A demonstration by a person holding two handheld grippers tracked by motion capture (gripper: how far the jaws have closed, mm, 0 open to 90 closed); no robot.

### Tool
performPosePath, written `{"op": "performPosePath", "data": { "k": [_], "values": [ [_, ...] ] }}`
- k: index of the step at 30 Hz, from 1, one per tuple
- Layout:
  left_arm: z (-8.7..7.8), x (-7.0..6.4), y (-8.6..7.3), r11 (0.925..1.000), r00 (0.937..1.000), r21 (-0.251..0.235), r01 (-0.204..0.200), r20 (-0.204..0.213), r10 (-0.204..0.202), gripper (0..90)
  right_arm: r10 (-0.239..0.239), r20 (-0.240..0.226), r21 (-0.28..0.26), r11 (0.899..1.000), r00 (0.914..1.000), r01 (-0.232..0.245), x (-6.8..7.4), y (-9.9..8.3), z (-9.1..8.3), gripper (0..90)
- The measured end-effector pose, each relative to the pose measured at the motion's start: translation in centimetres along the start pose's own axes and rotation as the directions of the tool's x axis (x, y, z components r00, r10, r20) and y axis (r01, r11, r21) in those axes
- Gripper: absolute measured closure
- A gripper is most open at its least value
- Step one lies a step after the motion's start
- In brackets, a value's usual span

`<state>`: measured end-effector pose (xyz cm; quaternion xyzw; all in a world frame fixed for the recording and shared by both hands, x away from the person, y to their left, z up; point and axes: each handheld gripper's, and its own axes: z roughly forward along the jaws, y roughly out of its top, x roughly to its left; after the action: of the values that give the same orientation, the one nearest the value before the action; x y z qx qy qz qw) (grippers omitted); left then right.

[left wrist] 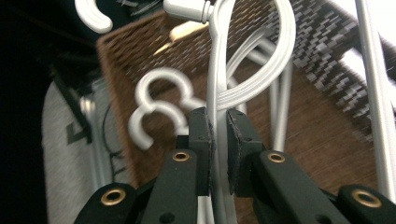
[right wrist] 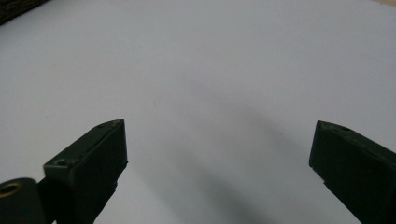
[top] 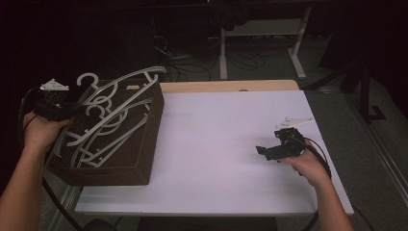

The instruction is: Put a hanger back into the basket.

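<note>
surface: white table [top: 211, 144] is carrying a brown woven basket [top: 139, 159] at its left edge.
left gripper [left wrist: 219, 135]: jaws are pinching a white hanger [left wrist: 215, 84] in the basket.
right gripper [top: 269, 150]: jaws are standing spread above bare tabletop.
room: dark; desk legs [top: 299, 48] are standing behind.

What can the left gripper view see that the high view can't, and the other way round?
Left gripper view alone: up close, the left gripper has its jaws pinched on a white hanger, with the pads pressed against its thin bar.

High view alone: the whole white table, both of the person's hands, and the right gripper over the bare tabletop.

Both: the brown woven basket and the pile of white hangers inside it.
</note>
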<state>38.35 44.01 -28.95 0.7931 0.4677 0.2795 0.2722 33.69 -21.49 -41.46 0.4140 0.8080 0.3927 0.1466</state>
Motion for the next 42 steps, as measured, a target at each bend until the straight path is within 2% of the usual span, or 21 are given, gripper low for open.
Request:
{"op": "performPosePath", "data": {
  "k": [6, 8, 13, 19, 21, 23, 25, 30, 33, 34, 35, 36, 37, 38, 39, 42],
  "values": [
    [0.0, 1.7, -1.9, 0.9991, 0.9993, 0.035, 0.024, -0.031, -0.023, 82.0, 0.006, 0.008, 0.002, 1.000, 1.0000, -0.006, -0.2, -0.1, -0.1, 3.9],
    [0.1, 1.9, -2.3, 0.9987, 0.9993, 0.049, 0.017, -0.035, -0.015, 82.0, 0.005, 0.009, -0.001, 1.000, 0.9999, -0.005, -0.2, -0.1, -0.1, 3.9],
    [1.1, 1.7, -2.7, 0.9961, 0.9992, 0.087, -0.014, -0.035, 0.017, 82.0, 0.009, 0.010, -0.003, 1.000, 0.9999, -0.009, -0.3, -0.1, -0.2, 3.9],
    [2.8, 1.1, -2.7, 0.9928, 0.9986, 0.117, -0.026, -0.042, 0.031, 81.7, 0.009, 0.012, -0.003, 1.000, 0.9999, -0.009, -0.4, -0.1, -0.3, 3.9],
    [3.1, 1.0, -2.8, 0.9940, 0.9991, 0.108, -0.016, -0.037, 0.020, 79.0, 0.007, 0.011, -0.003, 1.000, 0.9999, -0.007, -0.4, -0.1, -0.3, 4.0],
    [3.0, 1.1, -2.8, 0.9965, 0.9995, 0.082, 0.015, -0.030, -0.012, 63.4, 0.005, 0.010, -0.004, 1.000, 0.9999, -0.005, -0.4, -0.1, -0.4, 3.9],
    [2.8, 1.1, -2.8, 0.9974, 0.9994, 0.067, 0.028, -0.020, -0.027, 60.0, 0.005, 0.011, -0.006, 1.000, 0.9999, -0.005, -0.4, -0.1, -0.5, 4.0],
    [2.0, 0.4, -2.4, 0.9979, 0.9961, -0.004, 0.064, 0.062, -0.064, 49.3, -0.001, 0.011, -0.015, 1.000, 0.9999, 0.001, -0.4, 0.1, -0.8, 4.3],
    [1.7, -0.6, -2.0, 0.9952, 0.9879, -0.051, 0.083, 0.136, -0.076, 43.4, -0.005, 0.007, -0.018, 1.000, 1.0000, 0.005, -0.3, 0.3, -1.0, 4.3],
    [1.7, -0.6, -2.0, 0.9952, 0.9879, -0.051, 0.083, 0.136, -0.076, 41.5, -0.005, 0.007, -0.018, 1.000, 1.0000, 0.005, -0.3, 0.3, -1.0, 4.3],
    [1.6, -1.5, -1.8, 0.9926, 0.9775, -0.075, 0.095, 0.196, -0.079, 41.5, -0.010, 0.006, -0.020, 1.000, 0.9999, 0.010, -0.2, 0.4, -1.0, 4.3],
    [1.7, -2.3, -1.5, 0.9914, 0.9697, -0.090, 0.095, 0.234, -0.072, 37.2, -0.021, 0.000, -0.022, 1.000, 0.9998, 0.021, 0.0, 0.7, -1.3, 4.3],
    [1.7, -2.7, -1.4, 0.9905, 0.9646, -0.096, 0.098, 0.254, -0.070, 36.3, -0.025, -0.002, -0.025, 0.999, 0.9997, 0.024, 0.0, 0.8, -1.4, 4.2],
    [1.7, -2.7, -1.4, 0.9905, 0.9646, -0.096, 0.098, 0.254, -0.070, 35.2, -0.025, -0.002, -0.025, 0.999, 0.9997, 0.024, 0.0, 0.8, -1.4, 4.2],
    [1.9, -3.9, -1.1, 0.9885, 0.9517, -0.116, 0.098, 0.301, -0.059, 33.6, -0.031, -0.008, -0.029, 0.999, 0.9995, 0.031, 0.2, 1.0, -1.7, 4.0],
    [2.2, -5.8, -0.6, 0.9845, 0.9304, -0.150, 0.090, 0.365, -0.029, 30.1, -0.038, -0.018, -0.038, 0.999, 0.9991, 0.037, 0.4, 1.3, -2.0, 3.6]
  ]
}}
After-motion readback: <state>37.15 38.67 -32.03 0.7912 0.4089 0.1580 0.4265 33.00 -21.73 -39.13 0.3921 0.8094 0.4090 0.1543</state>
